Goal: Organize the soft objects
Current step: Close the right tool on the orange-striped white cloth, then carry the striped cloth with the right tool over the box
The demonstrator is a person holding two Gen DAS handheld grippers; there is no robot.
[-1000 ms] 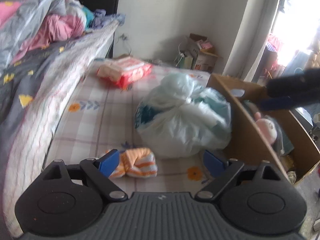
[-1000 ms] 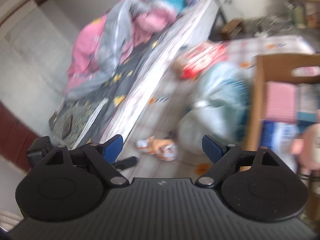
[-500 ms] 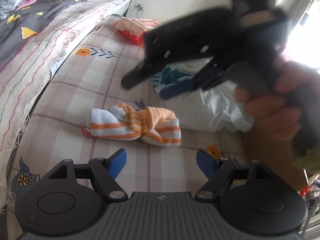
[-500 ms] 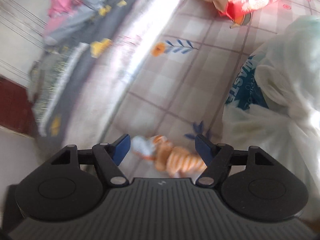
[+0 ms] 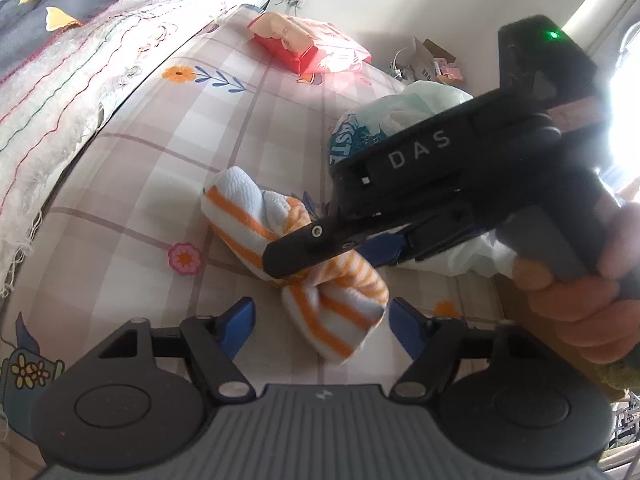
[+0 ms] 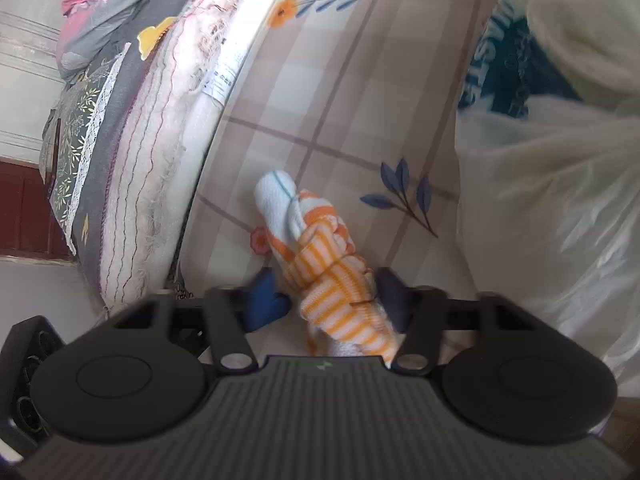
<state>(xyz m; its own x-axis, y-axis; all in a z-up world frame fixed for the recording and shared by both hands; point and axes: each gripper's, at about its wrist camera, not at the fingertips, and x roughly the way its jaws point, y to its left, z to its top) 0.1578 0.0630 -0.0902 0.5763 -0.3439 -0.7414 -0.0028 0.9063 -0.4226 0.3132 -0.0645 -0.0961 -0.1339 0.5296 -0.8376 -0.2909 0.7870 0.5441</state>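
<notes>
Down on the checked mat (image 5: 132, 168), beside the bed, lies a knotted cloth (image 5: 320, 264), white with orange stripes. Nearest in the left wrist view, the left gripper (image 5: 322, 322) hovers just short of it with its blue fingers spread wide, holding nothing; the cloth's near end sits between the two fingertips without touching either that I can see.

From three o'clock the right gripper (image 5: 352, 246) reaches in, held in a bare hand (image 5: 576, 304), and its black finger crosses over the knot in the middle of the cloth. Its own camera shows the cloth (image 6: 332, 276) running up from six o'clock toward twelve, with the right gripper (image 6: 330, 298) straddling the striped end. The jaws stand partly closed around that end; the right finger seems to press the fabric, while the left one is blurred and a sliver of gap shows beside it, so I cannot tell if the grip is firm.

Just past the cloth, at about one o'clock, a tied white plastic bag (image 5: 400, 112) with teal print bulges on the mat. Farther off, near twelve o'clock, a red and white packet (image 5: 308, 40) lies flat. Along nine to eleven o'clock the fringed bedspread (image 5: 80, 80) hangs over the mat's edge.
</notes>
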